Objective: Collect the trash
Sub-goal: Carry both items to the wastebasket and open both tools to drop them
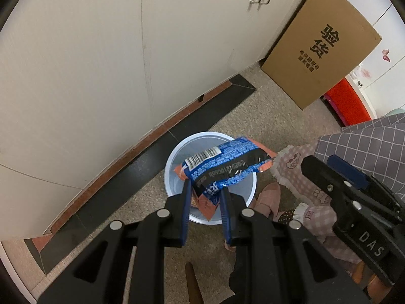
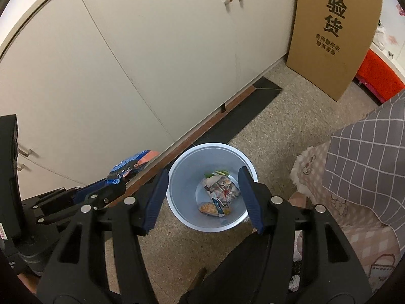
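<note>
A crumpled blue and orange snack wrapper (image 1: 222, 162) hangs over the pale blue bin (image 1: 174, 162) on the floor, with my left gripper (image 1: 205, 186) shut on its lower end. In the right wrist view the same wrapper (image 2: 134, 163) and left gripper (image 2: 119, 179) show to the left of the bin (image 2: 182, 177). My right gripper (image 2: 203, 172) stands open above the bin's mouth with nothing between its fingers. Several wrappers and scraps (image 2: 220, 190) lie at the bottom of the bin. In the left wrist view the right gripper (image 1: 319, 163) sits just right of the bin.
Cream cabinet doors (image 2: 152, 63) with a dark plinth (image 2: 240, 119) run behind the bin. A cardboard box (image 2: 331, 33) leans at the back right, with a red item (image 2: 379, 76) beyond it. A person's checked apron (image 2: 367, 157) and pink clothing (image 1: 298, 174) are close on the right.
</note>
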Demonstrator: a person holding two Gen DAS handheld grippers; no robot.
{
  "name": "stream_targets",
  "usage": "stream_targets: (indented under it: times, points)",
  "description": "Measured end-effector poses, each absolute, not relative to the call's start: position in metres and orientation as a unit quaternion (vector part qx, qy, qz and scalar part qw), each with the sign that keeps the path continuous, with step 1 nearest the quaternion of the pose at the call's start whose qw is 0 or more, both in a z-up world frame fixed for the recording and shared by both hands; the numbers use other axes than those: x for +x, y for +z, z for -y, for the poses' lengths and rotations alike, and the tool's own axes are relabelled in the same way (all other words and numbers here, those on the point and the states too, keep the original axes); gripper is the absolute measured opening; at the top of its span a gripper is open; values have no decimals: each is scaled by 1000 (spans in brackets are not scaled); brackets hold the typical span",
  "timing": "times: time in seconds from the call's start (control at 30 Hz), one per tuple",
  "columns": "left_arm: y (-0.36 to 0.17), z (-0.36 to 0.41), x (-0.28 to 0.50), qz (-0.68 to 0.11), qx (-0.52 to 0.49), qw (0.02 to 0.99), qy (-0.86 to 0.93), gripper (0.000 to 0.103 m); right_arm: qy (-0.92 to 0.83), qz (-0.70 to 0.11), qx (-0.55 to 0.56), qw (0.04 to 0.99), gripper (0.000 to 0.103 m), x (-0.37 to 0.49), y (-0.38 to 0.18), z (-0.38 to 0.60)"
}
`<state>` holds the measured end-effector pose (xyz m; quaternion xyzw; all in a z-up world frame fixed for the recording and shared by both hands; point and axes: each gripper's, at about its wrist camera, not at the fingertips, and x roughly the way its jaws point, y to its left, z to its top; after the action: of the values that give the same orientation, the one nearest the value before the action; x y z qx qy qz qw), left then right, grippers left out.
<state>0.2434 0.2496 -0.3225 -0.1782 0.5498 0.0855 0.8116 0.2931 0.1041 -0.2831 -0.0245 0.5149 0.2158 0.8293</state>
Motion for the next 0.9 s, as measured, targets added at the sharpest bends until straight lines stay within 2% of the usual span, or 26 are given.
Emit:
stream_targets:
  times: [0.47, 0.57, 0.6, 0.63, 0.67, 0.9]
  points:
    - [-300, -235, 255, -539, -161, 824, 67, 21, 184, -479, 3, 858, 59, 290, -262, -76]
    - [-290, -230, 258, -531, -156, 830, 64, 25, 177, -470, 16, 865, 60, 289, -254, -66]
    - [-288, -228, 260, -528, -154, 832, 66, 40, 175, -469, 18, 865, 61, 290, -252, -64]
    - [-287, -227, 261, -530, -151, 832, 67, 65, 174, -468, 19, 866, 61, 290, -251, -62]
    - [-286, -225, 262, -536, -145, 829, 68, 73, 173, -468, 21, 866, 61, 289, -249, -60]
    - [-272, -223, 250, -527, -156, 832, 75, 74, 172, -460, 33, 870, 61, 279, -235, -46]
